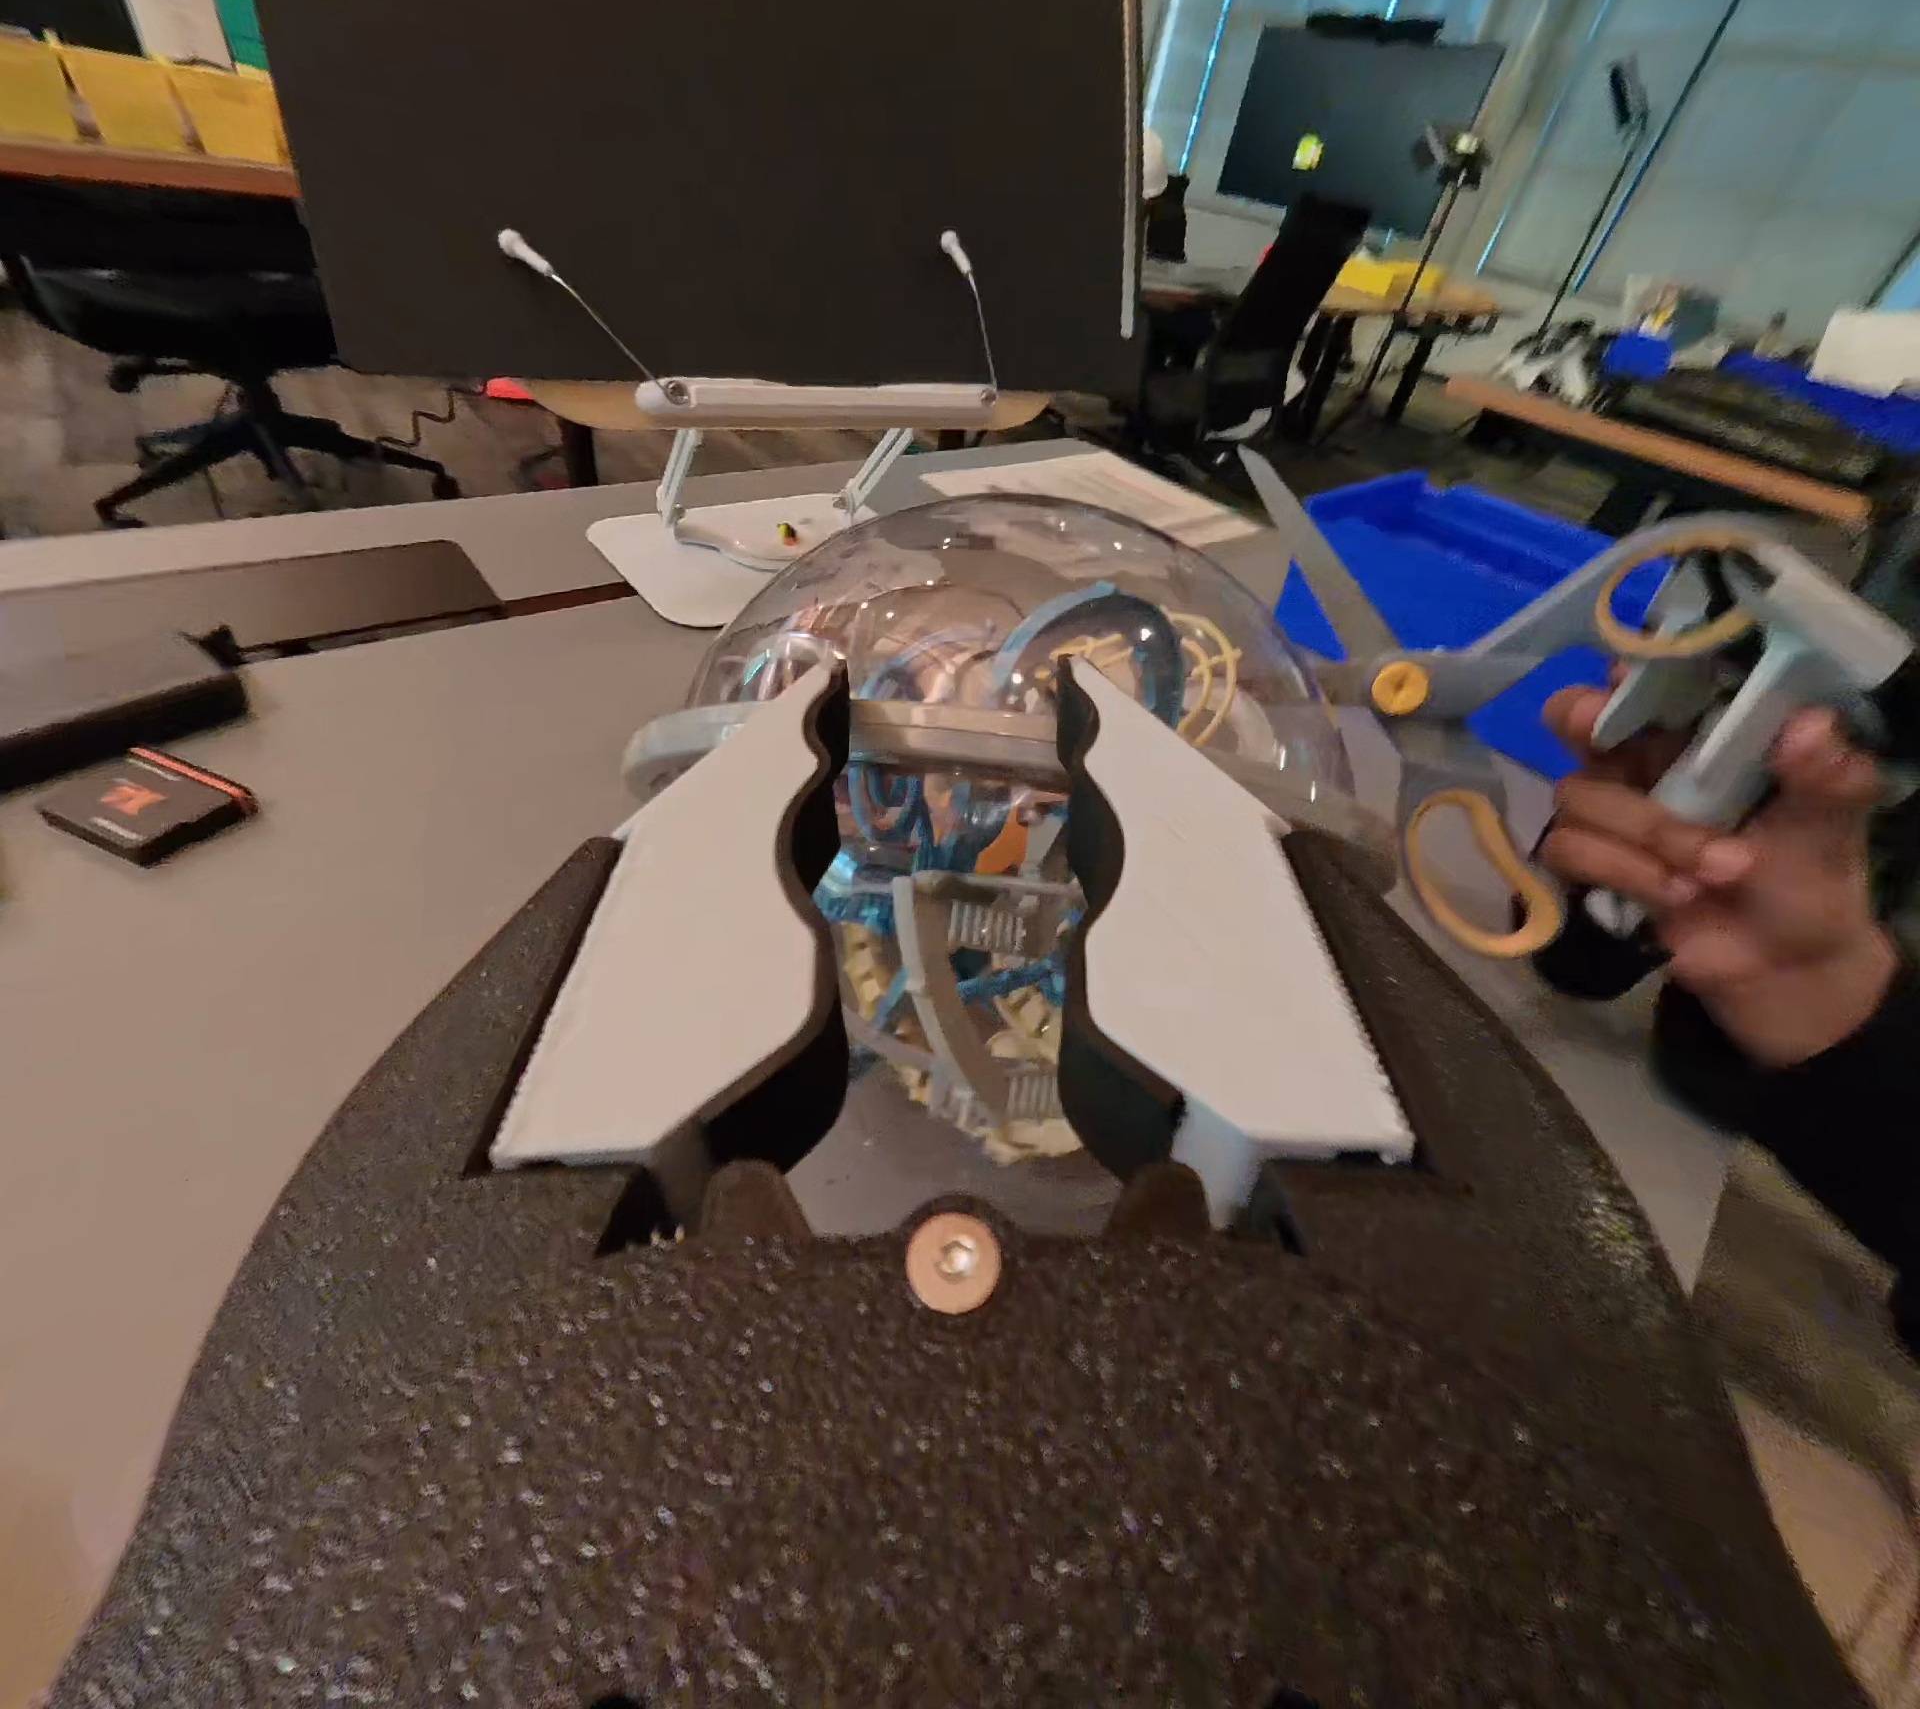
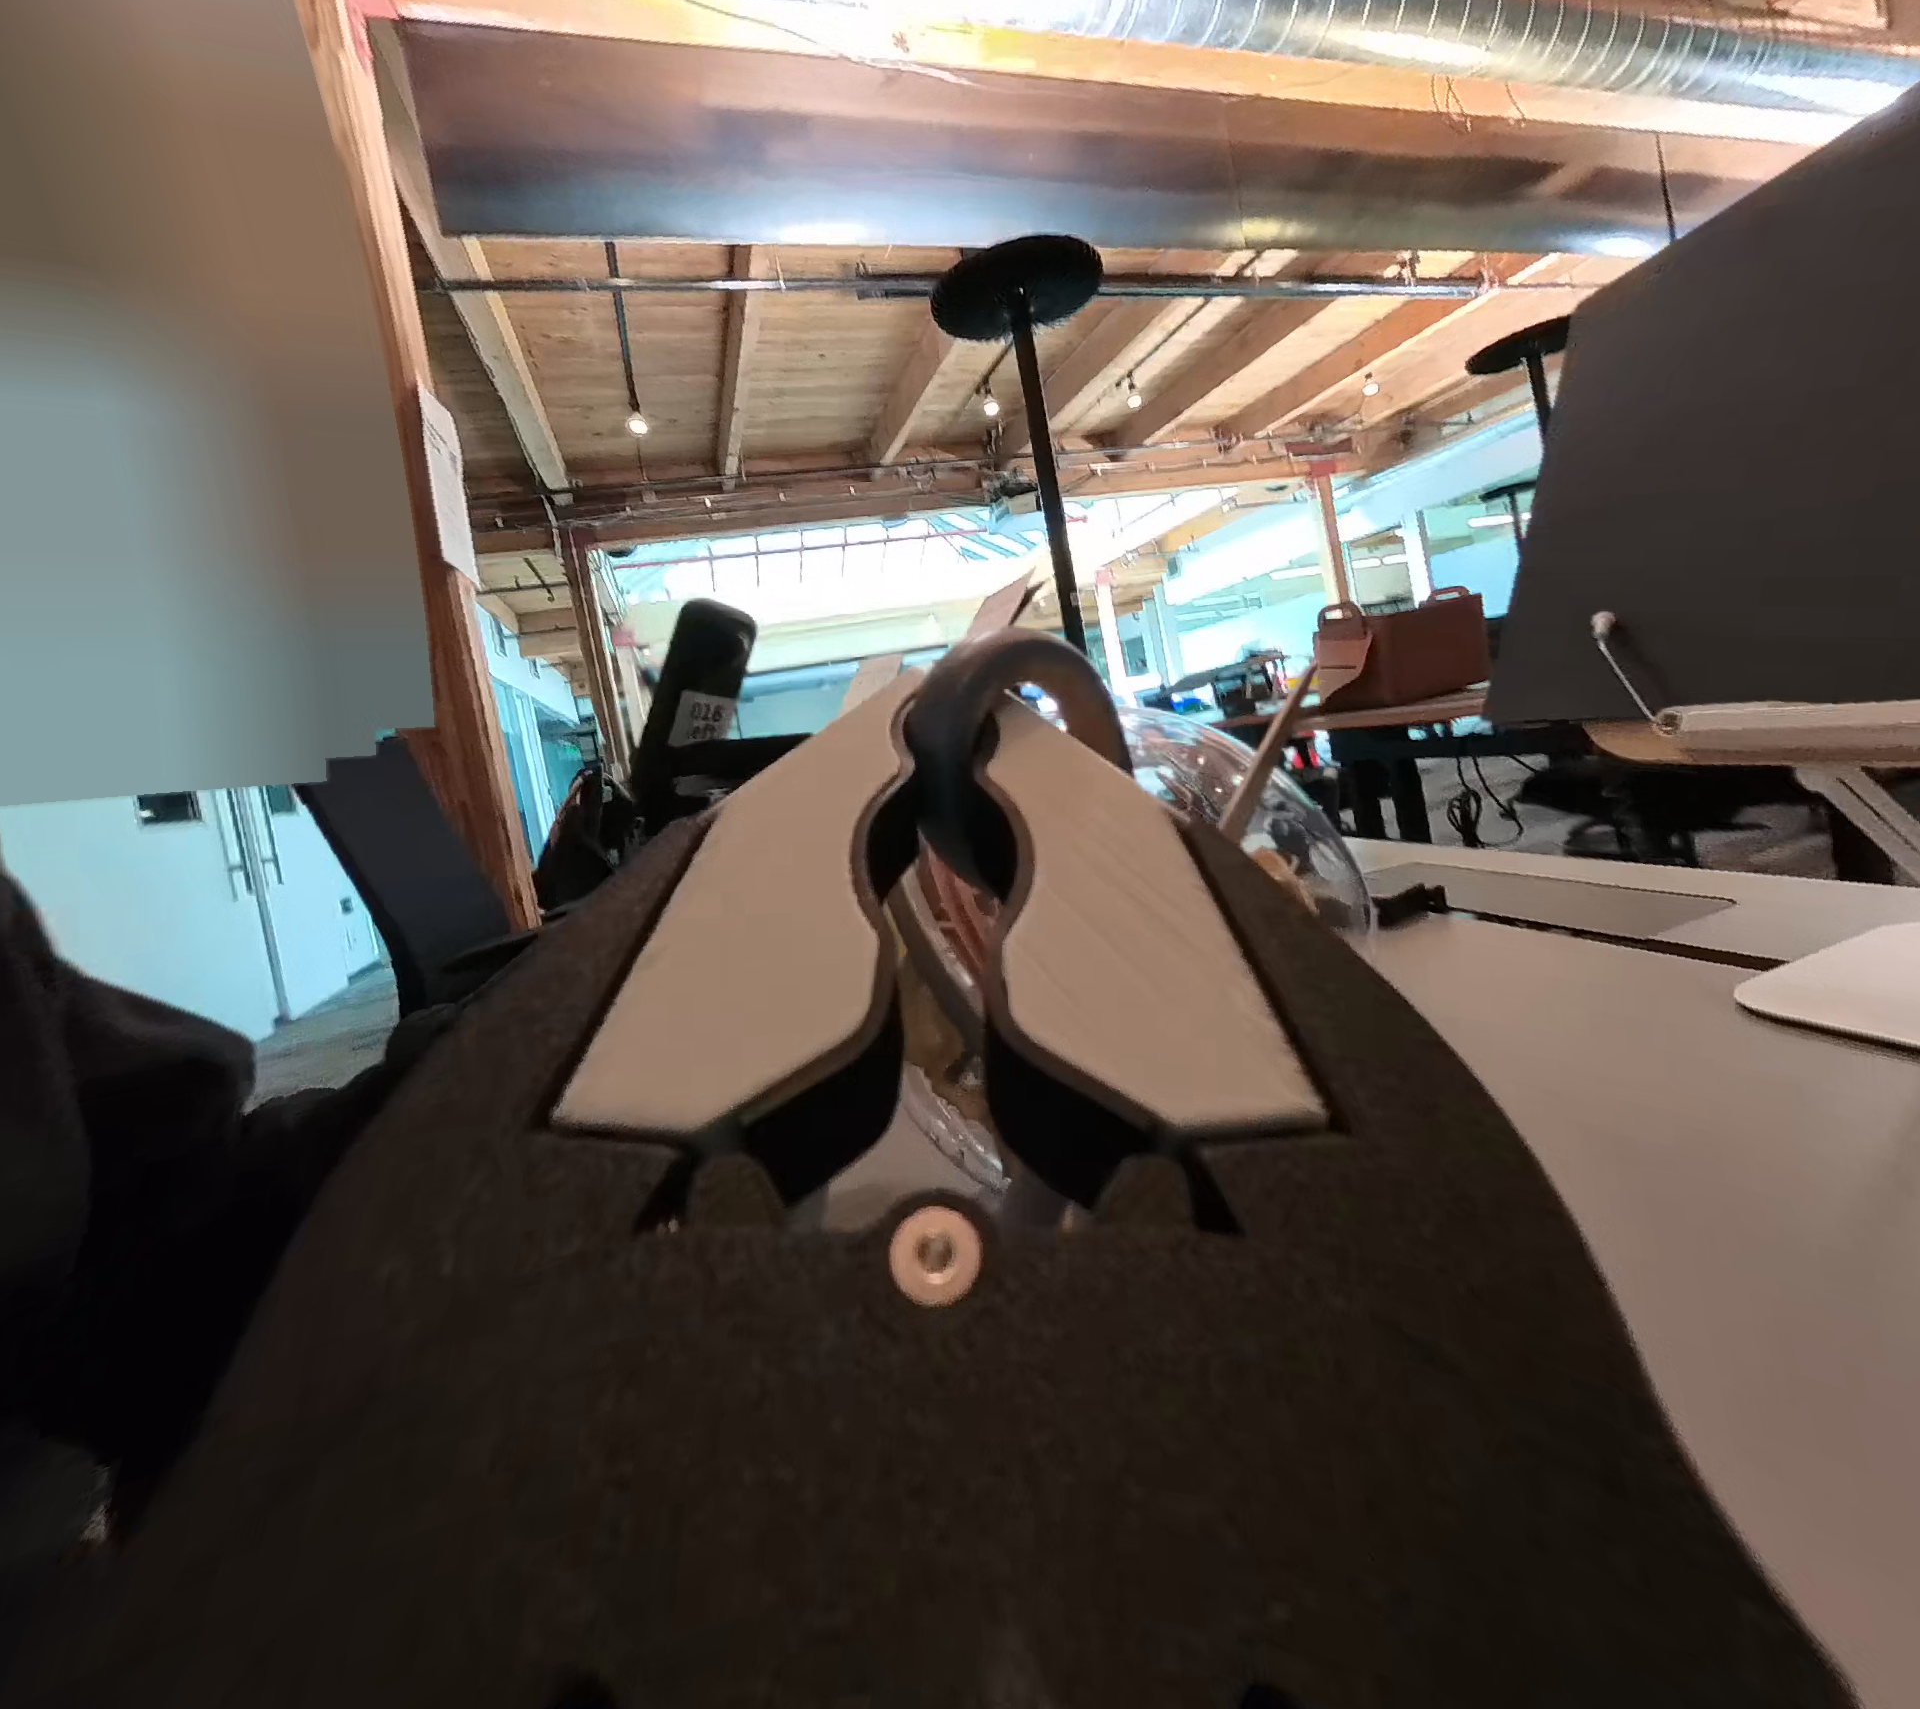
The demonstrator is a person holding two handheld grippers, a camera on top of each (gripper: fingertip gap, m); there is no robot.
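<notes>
Between left gripper [image 1: 951, 672] fingers, clear maze ball [image 1: 997, 672], right gripper [image 2: 951, 709] clamping scissors [image 1: 1455, 683]

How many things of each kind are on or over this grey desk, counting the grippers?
Grippers: 2, left gripper, right gripper
Clear maze ball: 1
Scissors: 1
White stand: 1
Black box: 1
Paper sheet: 1
Total: 7

Clear globe [image 1: 997, 610] showing blue, cream, grey and orange tracks within; scissors [image 1: 1455, 693] showing grey handles lined in yellow. Grey desk [image 1: 312, 932] carrying a black card [image 1: 145, 805] edged in orange toward its left edge, and a white stand [image 1: 810, 454] at its far edge. Blue bin [image 1: 1455, 558] sitting beyond the desk's right edge; both grippers [image 1: 951, 703] wearing white fingers on speckled black bodies.
</notes>
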